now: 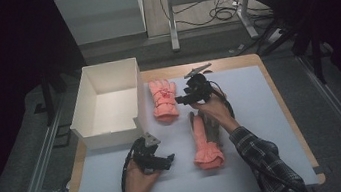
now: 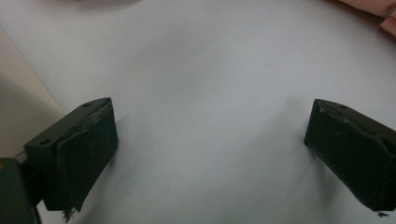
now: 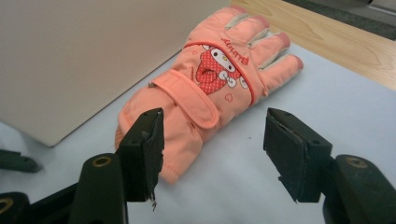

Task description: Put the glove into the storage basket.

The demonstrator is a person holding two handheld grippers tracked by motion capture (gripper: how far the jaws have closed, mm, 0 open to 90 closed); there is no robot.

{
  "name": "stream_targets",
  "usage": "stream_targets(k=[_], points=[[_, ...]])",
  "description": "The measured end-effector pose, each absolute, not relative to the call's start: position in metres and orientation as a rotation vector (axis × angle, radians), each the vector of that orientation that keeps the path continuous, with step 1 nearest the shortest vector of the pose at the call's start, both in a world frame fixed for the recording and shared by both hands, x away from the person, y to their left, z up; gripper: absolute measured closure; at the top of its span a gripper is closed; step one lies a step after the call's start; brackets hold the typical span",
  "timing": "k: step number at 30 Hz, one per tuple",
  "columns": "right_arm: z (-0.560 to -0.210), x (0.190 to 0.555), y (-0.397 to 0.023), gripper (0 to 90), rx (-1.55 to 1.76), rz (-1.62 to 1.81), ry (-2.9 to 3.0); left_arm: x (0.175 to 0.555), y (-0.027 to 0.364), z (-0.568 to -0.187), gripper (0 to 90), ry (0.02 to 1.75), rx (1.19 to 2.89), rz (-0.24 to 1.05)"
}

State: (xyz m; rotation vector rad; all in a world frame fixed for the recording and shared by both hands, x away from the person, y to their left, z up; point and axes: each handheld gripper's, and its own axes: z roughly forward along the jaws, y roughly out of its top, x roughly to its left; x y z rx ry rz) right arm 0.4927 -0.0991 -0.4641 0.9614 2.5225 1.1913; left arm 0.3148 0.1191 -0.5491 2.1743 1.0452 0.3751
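My right gripper (image 3: 212, 156) hangs open-jawed over the coral cartoon glove (image 3: 205, 88) beside the white box (image 1: 106, 102), lined up for a cuff grab; left gripper (image 2: 210, 154) idles open, clear.

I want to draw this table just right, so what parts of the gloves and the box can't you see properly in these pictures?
- Near glove, high view: its finger end is hidden under the right hand.
- Same glove, left gripper view: cut off by the top right corner.
- Far glove, right gripper view: the red word above the cartoon is too small to read.
- Box, right gripper view: cut off by the frame's edges, so its inside is unseen.
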Motion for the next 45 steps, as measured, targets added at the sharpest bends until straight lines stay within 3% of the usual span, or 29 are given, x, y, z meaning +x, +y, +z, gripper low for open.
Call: stream_targets(k=[17, 30, 33, 34, 35, 37, 45], points=[[-0.473, 0.532, -0.039, 42.6, 0.984, 1.117, 2.553, 0.314, 0.119, -0.549, 2.5, 1.051, 2.168, 0.371], [-0.501, 0.554, -0.021, 42.9, 1.055, 0.962, 2.573, 0.315, 0.119, -0.549, 2.5, 1.050, 2.169, 0.371], [-0.505, 0.554, -0.019, 57.6, 1.094, 0.945, 2.589, 0.315, 0.119, -0.549, 2.5, 1.051, 2.169, 0.372], [-0.505, 0.554, -0.019, 57.6, 1.094, 0.945, 2.589, 0.315, 0.119, -0.549, 2.5, 1.051, 2.169, 0.372], [-0.504, 0.552, -0.017, 69.1, 1.088, 0.928, 2.590, 0.315, 0.119, -0.549, 2.5, 1.051, 2.169, 0.372], [-0.501, 0.549, -0.015, 79.2, 1.063, 0.898, 2.588, 0.315, 0.119, -0.549, 2.5, 1.051, 2.169, 0.372], [-0.492, 0.541, -0.021, 85.8, 1.085, 0.935, 2.569, 0.315, 0.119, -0.549, 2.5, 1.051, 2.169, 0.371]])
